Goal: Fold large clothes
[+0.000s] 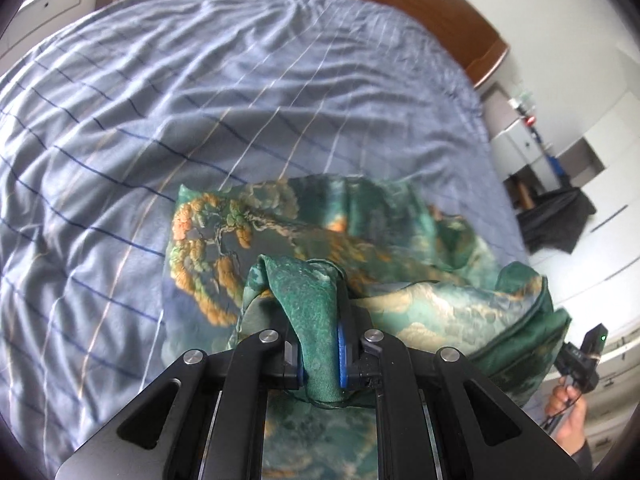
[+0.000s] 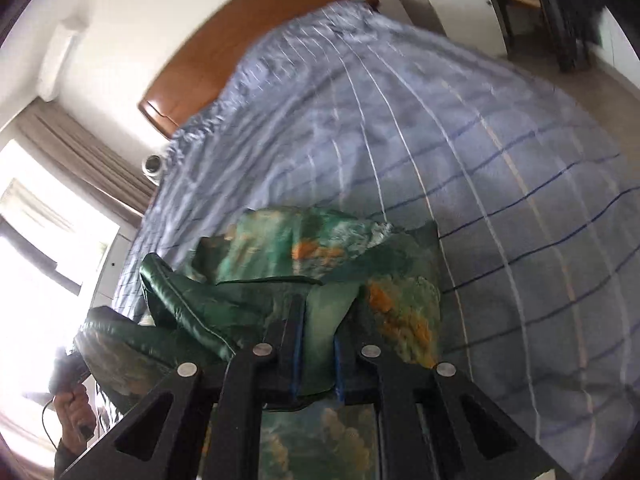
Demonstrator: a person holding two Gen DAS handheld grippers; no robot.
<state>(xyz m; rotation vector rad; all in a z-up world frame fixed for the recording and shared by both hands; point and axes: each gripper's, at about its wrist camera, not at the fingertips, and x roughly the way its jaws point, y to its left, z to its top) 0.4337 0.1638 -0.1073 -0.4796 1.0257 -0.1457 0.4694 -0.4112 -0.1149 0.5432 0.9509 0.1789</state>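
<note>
A large green satin garment [image 1: 320, 224] with an orange and cream landscape print lies crumpled on the near part of the bed; it also shows in the right wrist view [image 2: 304, 248]. My left gripper [image 1: 316, 280] is shut on a dark green edge of the garment, which bunches up between its blue-padded fingers. My right gripper [image 2: 320, 312] is shut on another pale green fold of the same garment. The cloth hangs between the two grippers and drapes below both. The other gripper and the hand holding it show at each view's edge [image 1: 580, 364] [image 2: 68, 372].
The bed [image 1: 200, 100] has a wrinkled blue quilt with thin dark and white stripes and a brown wooden headboard [image 2: 240, 36]. White cabinets [image 1: 532, 140] and a dark bag [image 1: 560, 216] stand at the right. A window with curtains [image 2: 60, 168] is on the left.
</note>
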